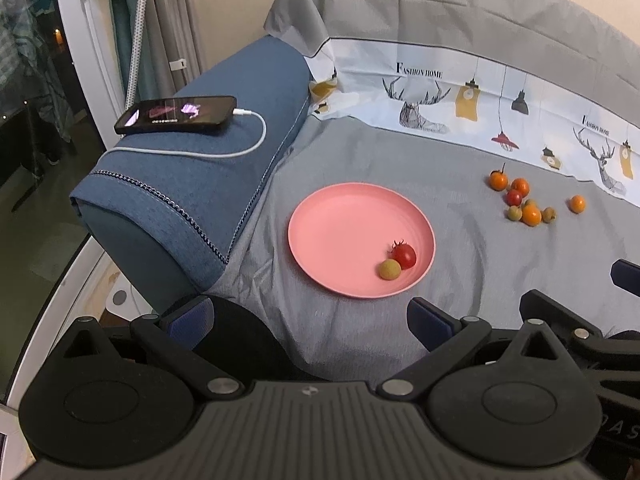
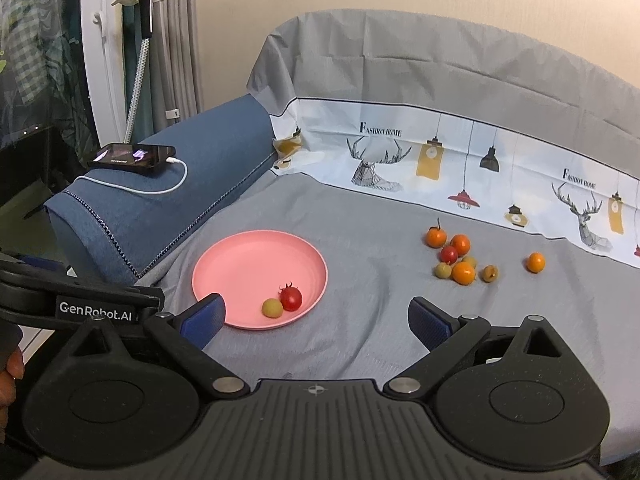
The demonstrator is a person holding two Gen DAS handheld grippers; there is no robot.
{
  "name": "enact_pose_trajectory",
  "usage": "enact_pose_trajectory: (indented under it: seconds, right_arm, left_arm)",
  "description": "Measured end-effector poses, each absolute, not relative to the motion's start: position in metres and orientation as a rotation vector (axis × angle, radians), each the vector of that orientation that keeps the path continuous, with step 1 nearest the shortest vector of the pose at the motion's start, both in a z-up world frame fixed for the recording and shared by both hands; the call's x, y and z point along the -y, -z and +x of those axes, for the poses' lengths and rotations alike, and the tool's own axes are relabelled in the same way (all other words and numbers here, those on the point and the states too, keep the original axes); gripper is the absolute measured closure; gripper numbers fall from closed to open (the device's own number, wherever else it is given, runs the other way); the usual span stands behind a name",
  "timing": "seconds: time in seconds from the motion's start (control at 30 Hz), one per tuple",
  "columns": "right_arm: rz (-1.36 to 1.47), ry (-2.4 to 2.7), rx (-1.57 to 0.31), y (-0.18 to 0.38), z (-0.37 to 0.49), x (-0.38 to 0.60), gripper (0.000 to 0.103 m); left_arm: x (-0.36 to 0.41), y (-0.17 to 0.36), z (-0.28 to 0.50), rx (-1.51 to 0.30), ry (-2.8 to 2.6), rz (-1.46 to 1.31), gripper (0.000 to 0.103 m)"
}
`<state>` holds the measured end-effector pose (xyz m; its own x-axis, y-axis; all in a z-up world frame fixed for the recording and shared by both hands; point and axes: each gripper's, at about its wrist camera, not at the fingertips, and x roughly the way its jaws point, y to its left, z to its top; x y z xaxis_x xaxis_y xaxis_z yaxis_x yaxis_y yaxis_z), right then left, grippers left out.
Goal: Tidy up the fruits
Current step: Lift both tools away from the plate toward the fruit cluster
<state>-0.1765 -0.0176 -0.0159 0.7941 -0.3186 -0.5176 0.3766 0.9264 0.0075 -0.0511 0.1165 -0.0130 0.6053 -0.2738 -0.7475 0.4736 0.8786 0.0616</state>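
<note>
A grey sheet [image 1: 400,152] is covering the sofa, and a pink plate [image 2: 248,264] is sitting on it, holding a red tomato [image 2: 291,298] and a greenish fruit [image 2: 272,307]. More fruits [image 2: 460,258] are lying well right of the plate. A phone [image 1: 176,115] is charging on the armrest left of the plate. Both the left gripper [image 1: 308,312] and the right gripper [image 2: 316,316] are hanging apart and empty (only the right view is showing a hand [image 2: 8,384]).
</note>
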Motion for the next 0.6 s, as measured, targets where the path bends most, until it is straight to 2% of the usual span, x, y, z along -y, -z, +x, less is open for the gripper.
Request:
enact_pose_trajectory:
  seconds: [0.6]
  right_arm:
    - [0.238, 0.412, -0.565, 0.039, -0.171, 0.057, 0.005]
  left_arm:
    - [-0.079, 0.040, -0.035, -0.904, 0.457, 0.381, 0.000]
